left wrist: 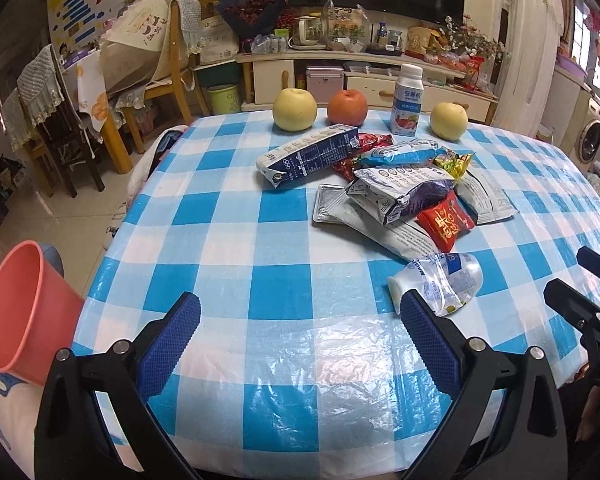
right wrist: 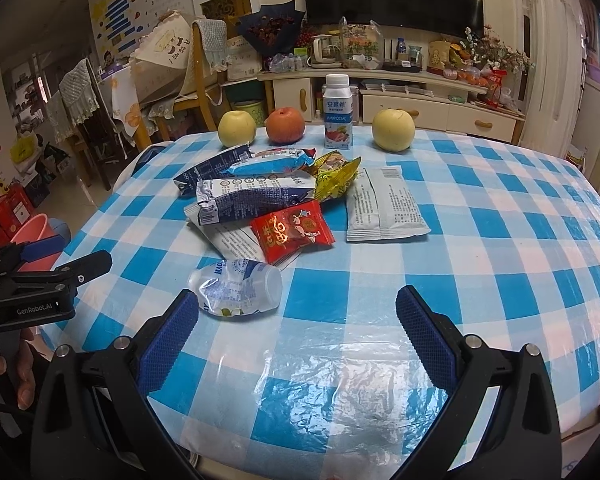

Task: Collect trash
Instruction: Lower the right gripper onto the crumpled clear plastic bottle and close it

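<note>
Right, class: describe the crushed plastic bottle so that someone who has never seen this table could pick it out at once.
Start at the blue-and-white checked tablecloth and find the heap of wrappers in its middle. Just on the near side of that heap, by the red snack packet, lies the crushed plastic bottle. Unlike the upright yogurt drink bottle at the far edge, it is clear, flattened and on its side.

Wrappers (right wrist: 284, 200), crushed bottle (right wrist: 238, 290) – heaped mid-table.

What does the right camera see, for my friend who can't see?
An open hand-held gripper hovers over a blue checked table, near a crushed bottle and a wrapper pile. Three fruits and a drink bottle stand behind.
</note>
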The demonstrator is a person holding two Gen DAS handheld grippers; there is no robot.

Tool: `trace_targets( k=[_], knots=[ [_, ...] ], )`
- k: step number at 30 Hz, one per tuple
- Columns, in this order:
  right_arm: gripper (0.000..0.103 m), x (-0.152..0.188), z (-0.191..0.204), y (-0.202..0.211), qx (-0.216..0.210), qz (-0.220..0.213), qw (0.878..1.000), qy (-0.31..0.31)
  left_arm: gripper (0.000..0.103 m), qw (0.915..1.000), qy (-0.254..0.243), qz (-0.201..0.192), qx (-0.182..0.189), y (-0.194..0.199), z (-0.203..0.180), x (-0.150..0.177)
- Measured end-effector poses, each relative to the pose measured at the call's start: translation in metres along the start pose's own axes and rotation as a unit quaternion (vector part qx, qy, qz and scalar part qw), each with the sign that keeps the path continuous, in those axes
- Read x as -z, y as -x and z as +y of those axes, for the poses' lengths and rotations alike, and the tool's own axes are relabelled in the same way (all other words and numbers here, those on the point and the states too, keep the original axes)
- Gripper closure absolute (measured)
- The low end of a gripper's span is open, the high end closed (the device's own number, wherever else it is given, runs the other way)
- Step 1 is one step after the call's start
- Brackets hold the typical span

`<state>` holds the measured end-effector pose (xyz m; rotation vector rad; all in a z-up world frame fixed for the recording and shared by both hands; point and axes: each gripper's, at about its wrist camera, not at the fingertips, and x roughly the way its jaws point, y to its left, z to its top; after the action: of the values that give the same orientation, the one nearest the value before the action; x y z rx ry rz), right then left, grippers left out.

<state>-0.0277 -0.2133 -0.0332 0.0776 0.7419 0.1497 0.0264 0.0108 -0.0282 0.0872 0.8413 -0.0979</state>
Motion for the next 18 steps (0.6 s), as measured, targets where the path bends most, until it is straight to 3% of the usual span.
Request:
trace_targets(
  k=[6, 9, 10, 12, 14, 15, 18],
  knots=[
    [0.003, -0.001, 0.009, -0.012, -0.002, 0.001, 1.000, 0.021, 0.004, 0.9995, 0.022, -0.008, 0.022, -0.010, 0.016, -0.006],
    [0.003, -0.004, 0.024, -0.030, -0.006, 0.004, 0.999, 0.049, 0.004, 0.9989, 0.035, -0.025, 0.017, -0.016, 0.027, -0.010],
    [0.003, -0.004, 0.030, -0.038, -0.001, 0.010, 0.998, 0.061, 0.004, 0.9989, 0.037, -0.028, 0.001, -0.021, 0.031, -0.010],
    [0.003, -0.003, 0.042, -0.056, -0.008, 0.020, 0.996, 0.082, 0.004, 0.9988, 0.046, -0.017, -0.004, -0.030, 0.037, -0.012],
    [0.003, -0.001, 0.051, -0.075, -0.012, 0.046, 0.995, 0.090, 0.004, 0.9985, 0.039, -0.034, -0.016, -0.036, 0.043, -0.009],
    [0.003, 0.001, 0.054, -0.083, -0.015, 0.054, 0.994, 0.092, 0.004, 0.9985, 0.037, -0.024, -0.032, -0.044, 0.045, -0.008],
    [0.003, 0.002, 0.059, -0.102, -0.015, 0.076, 0.993, 0.090, 0.004, 0.9986, 0.052, 0.006, -0.013, -0.058, 0.054, -0.010]
  ],
)
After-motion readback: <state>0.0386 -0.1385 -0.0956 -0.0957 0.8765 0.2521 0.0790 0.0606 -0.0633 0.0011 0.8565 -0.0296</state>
